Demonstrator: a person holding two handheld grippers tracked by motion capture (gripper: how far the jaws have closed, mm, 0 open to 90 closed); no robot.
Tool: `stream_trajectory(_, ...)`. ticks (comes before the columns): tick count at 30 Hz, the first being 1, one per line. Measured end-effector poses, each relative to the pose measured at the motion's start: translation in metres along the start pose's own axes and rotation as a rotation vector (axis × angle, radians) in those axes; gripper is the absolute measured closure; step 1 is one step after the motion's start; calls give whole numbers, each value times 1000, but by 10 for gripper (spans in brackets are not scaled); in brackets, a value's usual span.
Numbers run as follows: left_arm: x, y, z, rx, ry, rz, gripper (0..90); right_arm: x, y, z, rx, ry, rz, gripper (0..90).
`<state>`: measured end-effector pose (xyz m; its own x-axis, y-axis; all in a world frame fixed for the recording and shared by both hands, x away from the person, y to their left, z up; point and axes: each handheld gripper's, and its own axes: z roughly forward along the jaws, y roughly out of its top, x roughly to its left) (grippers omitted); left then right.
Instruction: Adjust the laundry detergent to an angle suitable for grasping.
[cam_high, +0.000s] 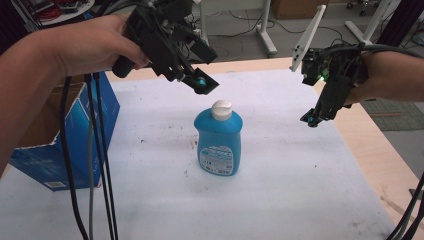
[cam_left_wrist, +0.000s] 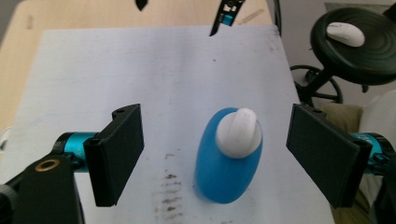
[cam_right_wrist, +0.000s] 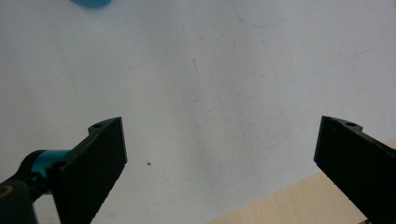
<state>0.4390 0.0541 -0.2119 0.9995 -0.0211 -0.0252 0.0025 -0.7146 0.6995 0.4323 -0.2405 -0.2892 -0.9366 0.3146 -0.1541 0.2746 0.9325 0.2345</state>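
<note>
Where the white sheet (cam_high: 280, 165) covers the table, a blue bottle (cam_high: 218, 145) with a white cap (cam_high: 221, 109) is set upright near the sheet's middle, label facing the person's side. At eleven o'clock from the cap, raised well clear of it, the left gripper (cam_high: 201, 83) is held in a hand (cam_high: 95, 45); in the left gripper view the bottle (cam_left_wrist: 229, 161) is seen from above between the jaws, which are spread wide on either side of it with clear gaps, so nothing is gripped. At two o'clock from the bottle, well apart, the right gripper (cam_high: 314, 119) is held above the sheet's edge, jaws parted wide and empty. At nine o'clock a blue cardboard box (cam_high: 75, 135) stands open on the sheet's edge. Beyond the table, a black stool (cam_left_wrist: 357, 44) bearing a white object (cam_left_wrist: 344, 33) is seen in the left gripper view.
</note>
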Motion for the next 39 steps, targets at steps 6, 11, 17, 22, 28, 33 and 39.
stream_trajectory(6,9,-7,-16,-9,60,-105,191,0,1,-1,-10,0,-3,16)
stream_trajectory(11,8,-11,-18,26,69,-114,98,0,1,-2,-15,3,1,16)
stream_trajectory(17,11,-17,-17,83,120,-159,15,1,1,-2,-23,0,-3,16)
stream_trajectory(22,11,-20,-20,121,169,-151,16,1,1,-3,-35,-3,-9,16)
stream_trajectory(28,17,-29,-23,193,241,-224,16,0,5,-5,-62,6,-11,16)
stream_trajectory(33,24,-39,-29,236,317,-314,16,-4,14,-10,-73,7,-22,16)
stream_trajectory(39,28,-49,-32,238,320,-348,16,-14,26,-16,-87,10,-20,16)
